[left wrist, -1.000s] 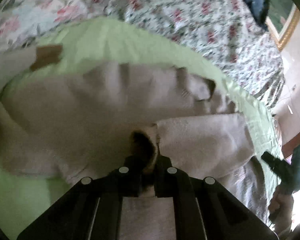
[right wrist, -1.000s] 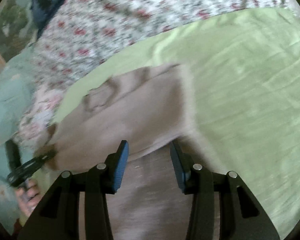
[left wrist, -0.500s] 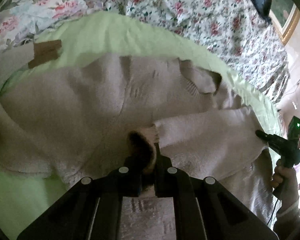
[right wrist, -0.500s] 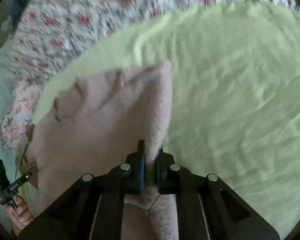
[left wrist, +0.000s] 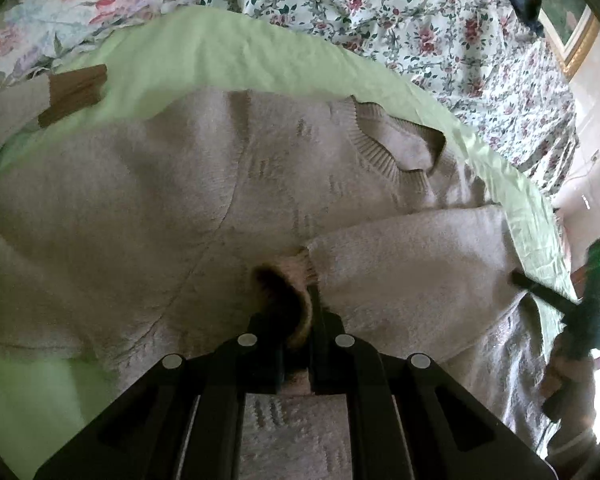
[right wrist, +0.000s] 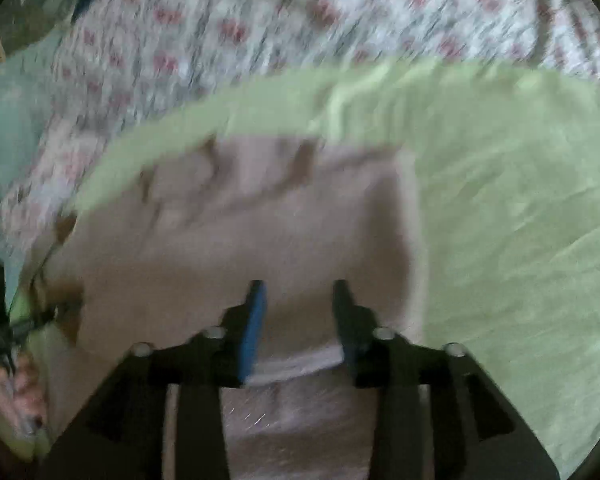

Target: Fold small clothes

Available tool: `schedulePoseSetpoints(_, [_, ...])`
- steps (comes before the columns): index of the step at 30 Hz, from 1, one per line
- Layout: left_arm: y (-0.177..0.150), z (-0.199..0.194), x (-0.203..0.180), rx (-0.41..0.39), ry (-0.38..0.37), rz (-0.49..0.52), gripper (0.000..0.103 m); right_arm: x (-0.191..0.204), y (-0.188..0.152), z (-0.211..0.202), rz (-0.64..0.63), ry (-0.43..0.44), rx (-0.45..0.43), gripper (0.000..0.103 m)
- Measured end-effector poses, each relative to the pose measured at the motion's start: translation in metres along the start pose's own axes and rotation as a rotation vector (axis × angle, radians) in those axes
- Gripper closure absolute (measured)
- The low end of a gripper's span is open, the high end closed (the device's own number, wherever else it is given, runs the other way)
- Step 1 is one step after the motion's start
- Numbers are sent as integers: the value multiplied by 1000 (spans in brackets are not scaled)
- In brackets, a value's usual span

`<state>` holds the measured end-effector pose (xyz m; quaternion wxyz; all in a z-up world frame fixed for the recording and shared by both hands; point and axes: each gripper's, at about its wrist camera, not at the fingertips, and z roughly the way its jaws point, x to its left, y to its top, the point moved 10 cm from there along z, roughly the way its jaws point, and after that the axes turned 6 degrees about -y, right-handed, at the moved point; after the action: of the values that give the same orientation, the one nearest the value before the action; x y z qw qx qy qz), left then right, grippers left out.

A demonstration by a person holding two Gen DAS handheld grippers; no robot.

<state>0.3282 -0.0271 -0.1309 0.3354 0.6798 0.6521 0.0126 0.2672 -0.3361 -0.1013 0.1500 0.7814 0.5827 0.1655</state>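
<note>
Item: one beige knit sweater [left wrist: 180, 208], ribbed collar [left wrist: 384, 148] toward the far edge, lying spread on a light green sheet [left wrist: 228, 52] over a floral bedspread [left wrist: 420, 24], one sleeve [left wrist: 412, 272] folded across the body. Left gripper [left wrist: 300, 320]: jaws clamped tight on that sleeve's cuff [left wrist: 296, 292]. Right gripper [right wrist: 298, 300]: jaws parted and opening over the sweater's folded edge, fabric lying between the fingers but not pinched; view blurred.
</note>
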Motion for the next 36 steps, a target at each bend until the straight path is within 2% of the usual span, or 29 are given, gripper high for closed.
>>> schedulePoseSetpoints(1, [-1, -2, 1, 0, -2, -3, 94, -14, -5, 7, 29, -41, 18, 65])
schedulePoseSetpoints(2, [-3, -6, 3, -2, 1, -4, 94, -22, -6, 6, 71, -23, 11, 71])
schedulePoseSetpoints(4, [-7, -17, 12, -8, 22, 4, 90, -31, -7, -8, 145, 13, -9, 71])
schedulePoseSetpoints(7, [-9, -39, 32, -20, 64, 3, 90, -29, -9, -32, 130, 4, -53, 66])
schedulePoseSetpoints(12, [9, -83, 68, -96, 151, 7, 90, -2, -33, -57, 93, 76, -55, 61])
schedulePoseSetpoints(13, [15, -90, 75, -108, 175, 11, 88, 8, -38, -59, 85, 93, -48, 61])
schedulePoseSetpoints(14, [23, -97, 84, -123, 216, 15, 84, 16, -42, -60, 79, 106, -42, 60])
schedulePoseSetpoints(15, [32, -103, 92, -134, 248, 17, 66, 23, -48, -61, 73, 122, -31, 59])
schedulePoseSetpoints(16, [44, -108, 102, -144, 289, 20, 38, 29, -52, -60, 68, 131, -21, 58])
schedulePoseSetpoints(17, [54, -112, 109, -156, 323, 23, 26, 35, -58, -59, 62, 140, -12, 57])
schedulePoseSetpoints(18, [65, -116, 118, -177, 368, 32, 18, 43, -62, -59, 58, 155, -2, 57])
schedulePoseSetpoints(19, [76, -117, 125, -190, 406, 47, 18, 49, -65, -57, 60, 169, 6, 56])
schedulePoseSetpoints(21, [97, -110, 141, -167, 478, 87, 17, 58, -70, -55, 61, 191, 25, 56])
schedulePoseSetpoints(25, [122, -79, 173, -72, 597, 156, 17, 69, -80, -51, 55, 201, 51, 55])
schedulePoseSetpoints(27, [123, -64, 189, -21, 617, 159, 17, 69, -82, -49, 54, 200, 61, 55])
schedulePoseSetpoints(28, [122, -58, 197, 5, 619, 152, 21, 69, -82, -47, 54, 200, 65, 55])
schedulePoseSetpoints(29, [121, -54, 204, 20, 620, 139, 29, 68, -83, -46, 56, 200, 69, 55])
schedulePoseSetpoints(31, [118, -53, 215, 36, 593, 107, 84, 65, -82, -45, 58, 195, 72, 55])
schedulePoseSetpoints(32, [116, -54, 217, 33, 570, 86, 91, 65, -82, -45, 57, 193, 71, 55])
schedulePoseSetpoints(36, [111, -80, 210, -60, 484, 30, 95, 68, -80, -48, 50, 199, 61, 55])
